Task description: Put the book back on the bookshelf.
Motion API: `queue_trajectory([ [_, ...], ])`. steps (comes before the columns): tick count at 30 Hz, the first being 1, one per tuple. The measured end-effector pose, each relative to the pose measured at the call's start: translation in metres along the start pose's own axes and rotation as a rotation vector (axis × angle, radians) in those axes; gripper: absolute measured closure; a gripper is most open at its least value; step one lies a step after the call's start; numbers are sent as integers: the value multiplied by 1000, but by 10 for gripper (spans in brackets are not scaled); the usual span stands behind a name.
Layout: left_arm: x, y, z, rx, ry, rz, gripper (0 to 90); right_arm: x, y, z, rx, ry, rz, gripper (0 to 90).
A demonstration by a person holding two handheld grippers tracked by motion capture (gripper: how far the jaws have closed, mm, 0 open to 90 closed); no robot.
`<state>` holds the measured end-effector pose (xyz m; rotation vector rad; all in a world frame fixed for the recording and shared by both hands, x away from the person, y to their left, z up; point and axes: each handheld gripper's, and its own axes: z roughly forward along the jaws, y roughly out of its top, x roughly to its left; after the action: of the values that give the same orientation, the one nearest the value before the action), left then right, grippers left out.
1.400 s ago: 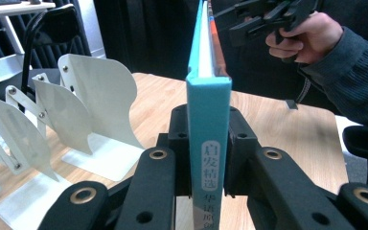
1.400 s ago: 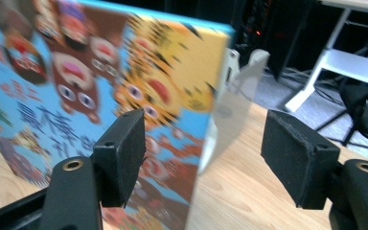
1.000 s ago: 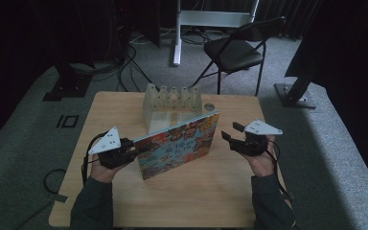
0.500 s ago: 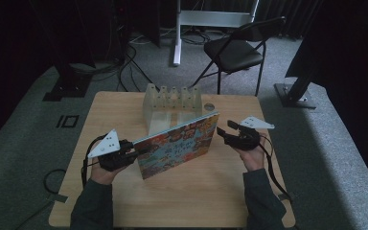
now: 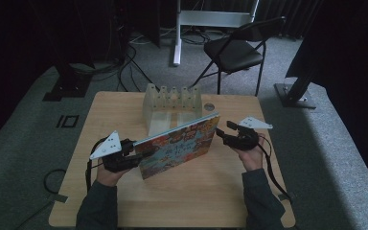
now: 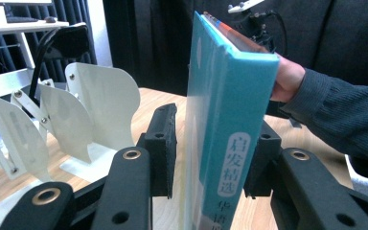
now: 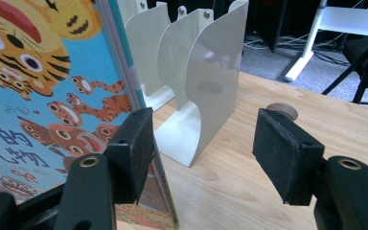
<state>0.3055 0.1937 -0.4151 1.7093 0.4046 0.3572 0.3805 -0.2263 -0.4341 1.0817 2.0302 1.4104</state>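
A picture book with cartoon tigers on its cover stands on edge across the table, just in front of a white divider rack. My left gripper straddles its left end. In the left gripper view the teal spine stands between the jaws of that gripper, which have just been opening; there is a gap at the left pad. My right gripper is at the book's right end, open. Its left pad is beside the cover, with a wide gap to the other pad.
The rack's curved white dividers stand close behind the book. A small round disc lies on the table to the right of the rack. Beyond the table are a black folding chair, a white stand and floor cables.
The right gripper has moved left and down to the book's right edge. The left gripper's jaws have opened from their grip on the spine. The book still stands in place.
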Motion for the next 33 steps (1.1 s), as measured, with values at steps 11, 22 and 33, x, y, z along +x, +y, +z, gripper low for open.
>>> queue_trajectory([
  [11, -1, -8, 6, -56, 16, -24, 603, 0, -1, 1, 6, -10, -7, 387],
  [22, 0, -9, 13, -92, 33, -51, 649, -7, -13, -2, 19, -23, 11, 384],
  [33, 0, -12, 20, -113, 49, -66, 606, -21, -33, -12, 36, -45, 49, 379],
])
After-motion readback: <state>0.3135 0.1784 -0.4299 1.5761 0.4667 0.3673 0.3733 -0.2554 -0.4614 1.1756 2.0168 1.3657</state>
